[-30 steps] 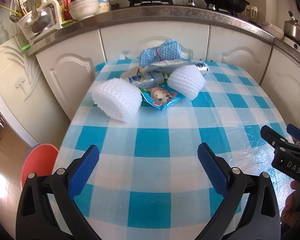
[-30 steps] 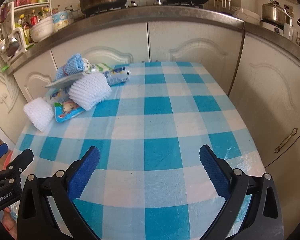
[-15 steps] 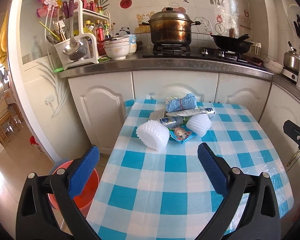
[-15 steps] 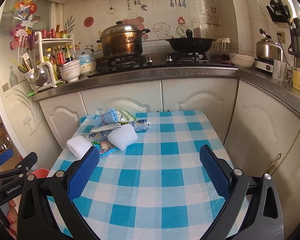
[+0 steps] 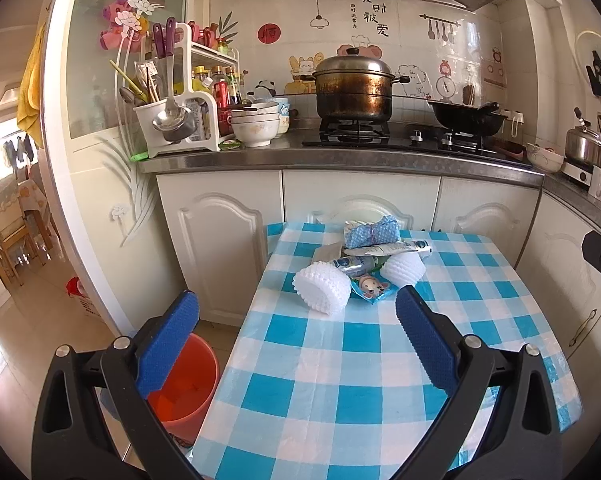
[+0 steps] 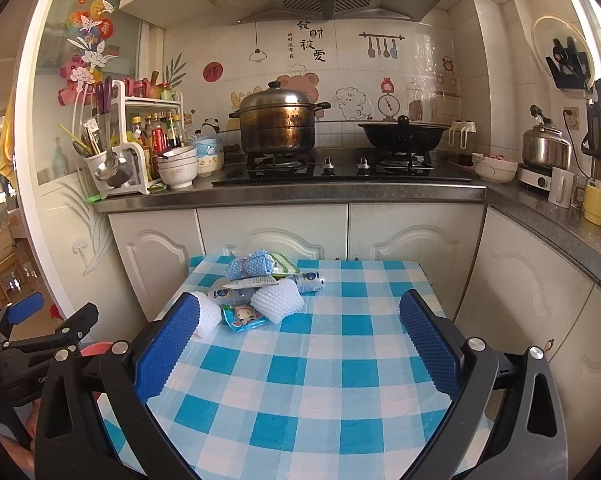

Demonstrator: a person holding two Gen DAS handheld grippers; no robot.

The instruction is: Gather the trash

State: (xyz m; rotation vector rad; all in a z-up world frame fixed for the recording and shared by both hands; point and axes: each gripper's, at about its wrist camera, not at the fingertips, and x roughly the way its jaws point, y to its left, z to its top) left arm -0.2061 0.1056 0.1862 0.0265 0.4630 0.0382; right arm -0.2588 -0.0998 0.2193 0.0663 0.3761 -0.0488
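The trash sits in a small heap at the far end of the checked tablecloth (image 5: 340, 360), close to the white cabinet doors (image 6: 276, 236). Two white foam fruit nets (image 5: 322, 286) lie at the front of the heap, with a cartoon snack wrapper (image 5: 372, 287) flat between them. Behind these are a squeezed tube (image 5: 396, 247), a crumpled silver-blue packet (image 5: 354, 263), and at the back a blue foam net (image 5: 370, 232) bunched in the middle. On the floor beside the table's left edge stands an orange bucket (image 5: 188, 392).

The left gripper (image 5: 296, 344) hangs above the near end of the table, jaws spread wide and holding nothing, well apart from the heap. The right gripper (image 6: 298, 344) is likewise spread and empty, over the near half of the cloth. Beyond, a big lidded pot (image 6: 278, 122) and a black wok (image 6: 402, 134) sit on the stove.
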